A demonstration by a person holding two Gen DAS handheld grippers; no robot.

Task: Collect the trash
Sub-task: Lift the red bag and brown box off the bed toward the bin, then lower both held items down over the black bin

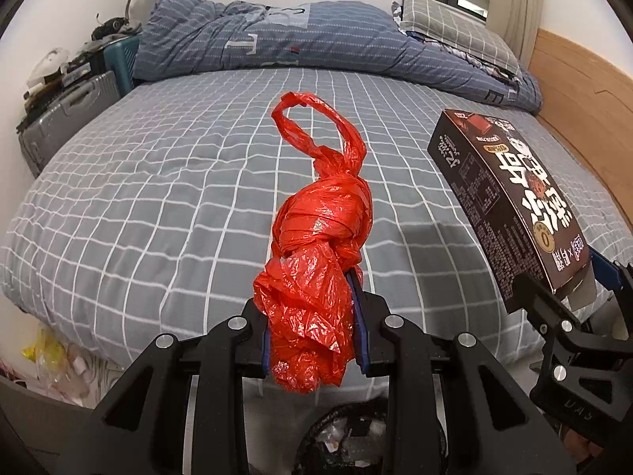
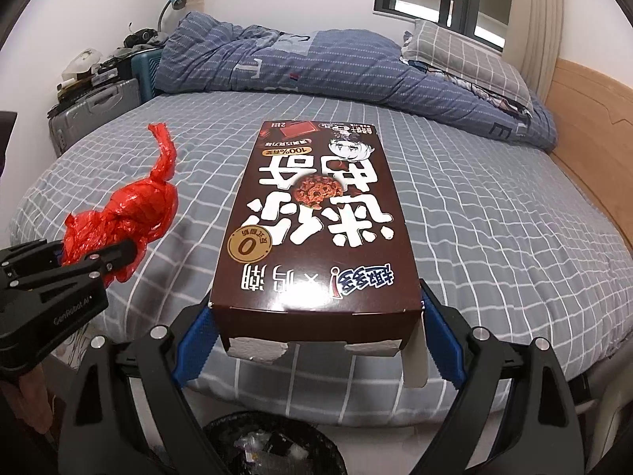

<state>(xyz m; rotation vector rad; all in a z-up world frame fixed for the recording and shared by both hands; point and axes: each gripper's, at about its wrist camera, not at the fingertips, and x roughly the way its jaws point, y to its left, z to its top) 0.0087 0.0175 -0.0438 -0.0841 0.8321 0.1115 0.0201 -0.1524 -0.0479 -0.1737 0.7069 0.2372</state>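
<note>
My left gripper (image 1: pixel 314 316) is shut on a knotted red plastic bag (image 1: pixel 320 229) and holds it above the bed's near edge; the bag also shows at the left of the right wrist view (image 2: pixel 130 213). My right gripper (image 2: pixel 316 332) is shut on the near end of a dark brown snack box (image 2: pixel 316 217), held level over the bed. The box also shows at the right of the left wrist view (image 1: pixel 510 198). A black mesh trash bin (image 2: pixel 273 451) with some trash in it stands on the floor right below both grippers, also seen in the left wrist view (image 1: pixel 348 439).
The bed (image 1: pixel 158 182) has a grey checked sheet, a rumpled blue duvet (image 1: pixel 316 39) and a pillow (image 1: pixel 455 31) at the back. A wooden headboard (image 1: pixel 585 118) is on the right. Suitcases and clutter (image 1: pixel 67 91) stand at the left wall. Plastic litter (image 1: pixel 51 356) lies on the floor at left.
</note>
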